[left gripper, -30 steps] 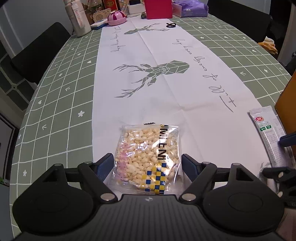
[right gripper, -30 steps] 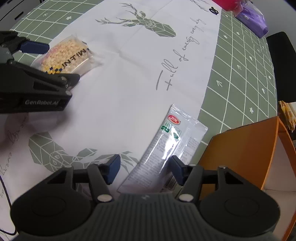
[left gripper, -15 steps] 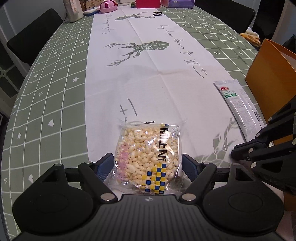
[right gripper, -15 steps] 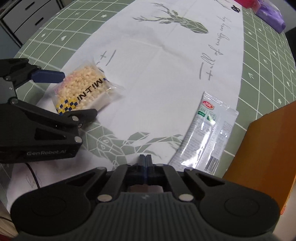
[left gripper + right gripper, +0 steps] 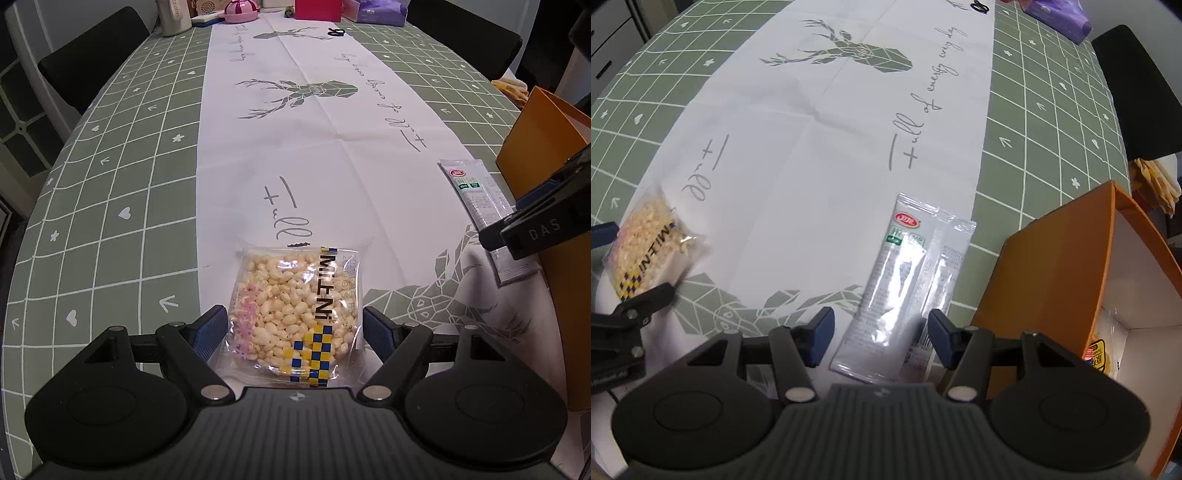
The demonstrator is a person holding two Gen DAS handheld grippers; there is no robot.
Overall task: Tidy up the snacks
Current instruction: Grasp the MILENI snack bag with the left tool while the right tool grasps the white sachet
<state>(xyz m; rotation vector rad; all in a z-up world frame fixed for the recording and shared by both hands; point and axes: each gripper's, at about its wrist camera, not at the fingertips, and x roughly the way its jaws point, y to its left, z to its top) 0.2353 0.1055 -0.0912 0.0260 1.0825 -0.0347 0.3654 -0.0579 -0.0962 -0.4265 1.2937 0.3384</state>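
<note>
Puffed-snack bag (image 5: 295, 314) is sitting between the left tongs (image 5: 293, 328). The blue pads hug both sides of it, pinching the bag, near edge of the tabletop (image 5: 110, 184), on the white deer-print runner (image 5: 314, 147). Over on the right, the long silver sachet (image 5: 905, 284) lies flat on the runner just beside the orange box (image 5: 1052, 266), and the right tongs (image 5: 881, 332) have just been opening: spread now, straddling the sachet's lower end, with the pads apart from it as far as I can tell.

Progress-wise I'd say we're partway. There's already at least one packet (image 5: 1099, 354) down in the box, yellowish wrapper peeking out, can't tell what else is in there. Still to go: both the snack bag and the sachet need to end up in the box.
</note>
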